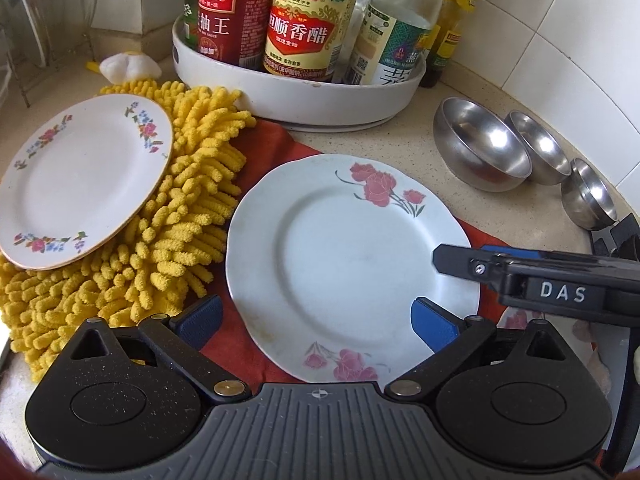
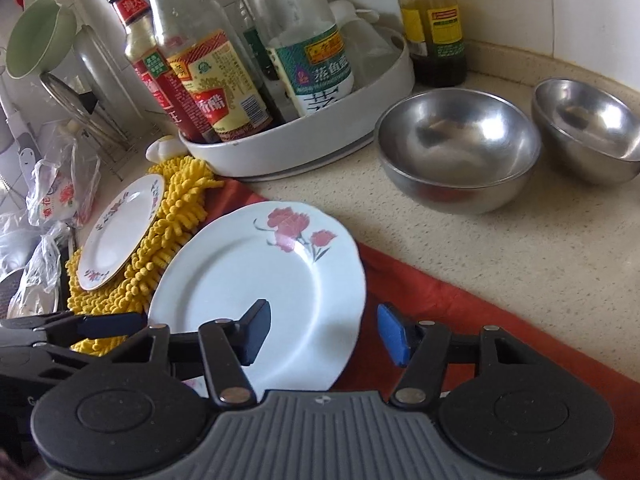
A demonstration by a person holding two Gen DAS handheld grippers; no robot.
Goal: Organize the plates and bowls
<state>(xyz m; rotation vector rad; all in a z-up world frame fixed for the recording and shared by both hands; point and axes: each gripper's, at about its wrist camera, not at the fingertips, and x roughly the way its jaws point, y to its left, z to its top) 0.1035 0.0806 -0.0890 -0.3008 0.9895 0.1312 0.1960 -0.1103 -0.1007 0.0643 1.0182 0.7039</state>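
Our left gripper [image 1: 316, 322] is spread wide, its blue pads [image 1: 434, 326] empty and hovering over the near edge of the large white scalloped plate with pink flowers [image 1: 344, 260]. Our right gripper [image 2: 324, 340] is likewise spread and holding nothing; its left finger sits over that same plate [image 2: 260, 280] while its right pad [image 2: 392, 334] hangs over the red cloth [image 2: 460, 308] just past the plate's right rim. In the left wrist view, one finger of the right gripper [image 1: 472, 266] reaches in from the right, over the plate's edge.

The flowered plate lies flat directly ahead of both grippers, resting on the red cloth [image 1: 236, 344]. To the left of it, a smaller white round plate with a gold rim and small floral sprigs [image 1: 80, 180] rests tilted on a shaggy yellow chenille mop head [image 1: 180, 216].

Ahead and to the right of the left gripper, three stainless steel bowls [image 1: 480, 144] stand upright in a row on the speckled beige countertop [image 1: 380, 144], close beside one another; the right wrist view shows two of them [image 2: 458, 150], apart from the plate.

Farther ahead stands a white oval tray [image 1: 300, 96] holding tall sauce and vinegar bottles [image 1: 300, 24]. One dark bottle with a yellow label [image 2: 436, 32] stands on the counter just right of the tray.
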